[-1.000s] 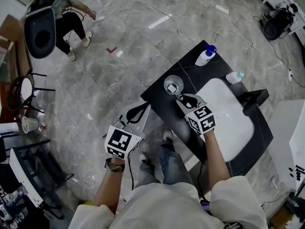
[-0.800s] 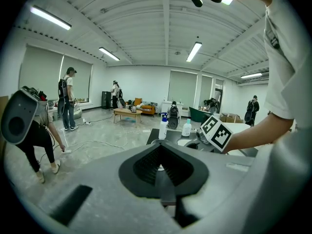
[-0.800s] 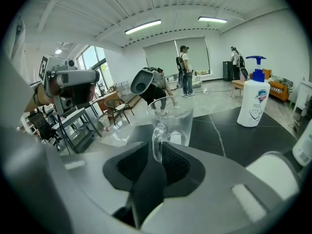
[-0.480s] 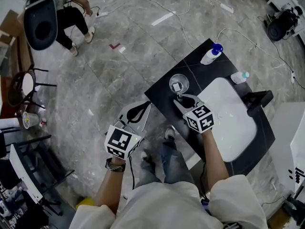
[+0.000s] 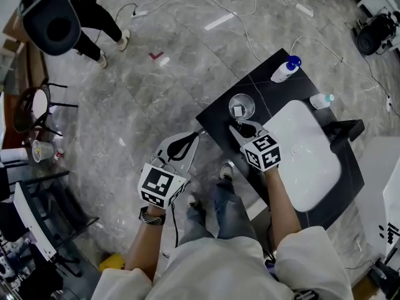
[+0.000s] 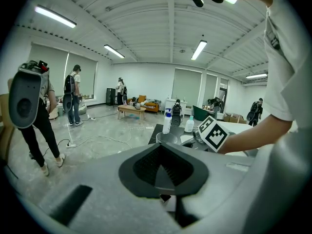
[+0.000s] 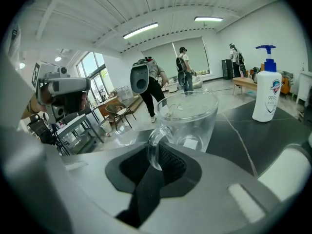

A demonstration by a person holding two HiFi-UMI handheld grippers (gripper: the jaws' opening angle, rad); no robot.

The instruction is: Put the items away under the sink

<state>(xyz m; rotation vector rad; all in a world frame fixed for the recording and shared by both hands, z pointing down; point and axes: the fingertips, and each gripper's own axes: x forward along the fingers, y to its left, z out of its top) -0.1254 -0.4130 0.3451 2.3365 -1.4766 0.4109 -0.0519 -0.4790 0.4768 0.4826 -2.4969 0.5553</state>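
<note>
A clear glass mug (image 5: 241, 107) stands near the left corner of the black sink counter (image 5: 215, 119). In the right gripper view the mug (image 7: 191, 117) has its handle toward me. My right gripper (image 5: 241, 128) has just been closing, and its jaws now press on that handle (image 7: 158, 155). My left gripper (image 5: 191, 139) hangs over the floor left of the counter, away from everything; its jaws (image 6: 163, 167) meet with nothing between them. A white pump bottle (image 5: 285, 69) and a small clear bottle (image 5: 322, 100) stand at the counter's far end.
A white basin (image 5: 306, 158) fills the counter's middle, with a black faucet (image 5: 345, 130) on its right. Cables trail across the marble floor (image 5: 206, 8). A person stands at the upper left (image 5: 94, 17). Chairs and a cup sit at the left edge (image 5: 37, 149).
My right gripper has moved up to the mug and its jaws have closed on the handle. The left gripper has barely shifted.
</note>
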